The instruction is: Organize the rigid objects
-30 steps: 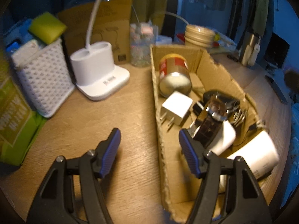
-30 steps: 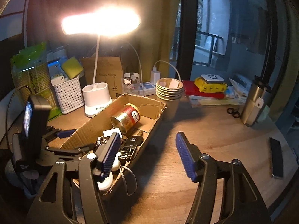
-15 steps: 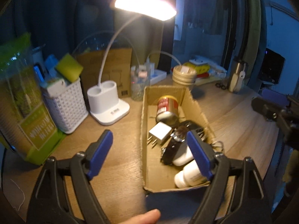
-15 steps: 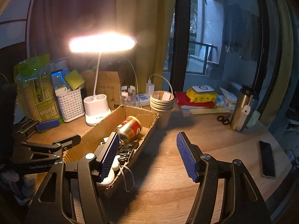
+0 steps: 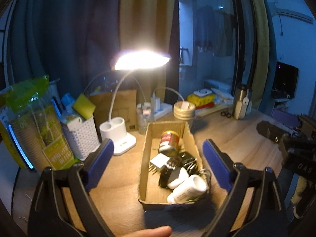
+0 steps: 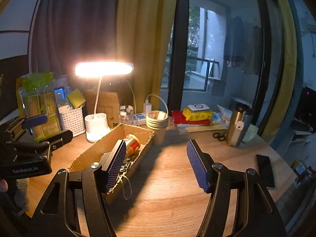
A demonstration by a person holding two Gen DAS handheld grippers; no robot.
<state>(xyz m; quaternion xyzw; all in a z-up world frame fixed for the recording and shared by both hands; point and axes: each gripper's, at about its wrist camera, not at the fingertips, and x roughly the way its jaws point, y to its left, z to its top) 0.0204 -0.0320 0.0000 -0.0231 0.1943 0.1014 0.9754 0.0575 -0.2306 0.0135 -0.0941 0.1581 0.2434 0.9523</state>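
Note:
An open cardboard box point(image 5: 145, 158) lies on the wooden desk. It holds a red and gold can point(image 5: 168, 140), a white plug adapter point(image 5: 159, 161), a white bottle point(image 5: 187, 187) and several dark items with a cord. My left gripper point(image 5: 158, 152) hovers above and short of the box. Its jaws are opening wide and nothing is between them. My right gripper point(image 6: 156, 150) stands open and empty over the desk, just right of the box point(image 6: 92, 154). The can point(image 6: 132, 144) shows past its left finger.
A lit desk lamp point(image 5: 118, 140), a white basket point(image 5: 81, 136) and a green package point(image 5: 35, 128) stand left of the box. Stacked paper cups point(image 6: 157, 120), a steel flask point(image 6: 237, 126), scissors point(image 6: 219, 135) and a black phone point(image 6: 265, 169) are to the right.
My left gripper has risen and drawn back from the box while its jaws spread wider. The right gripper has also pulled back and up a little, with its jaws unchanged.

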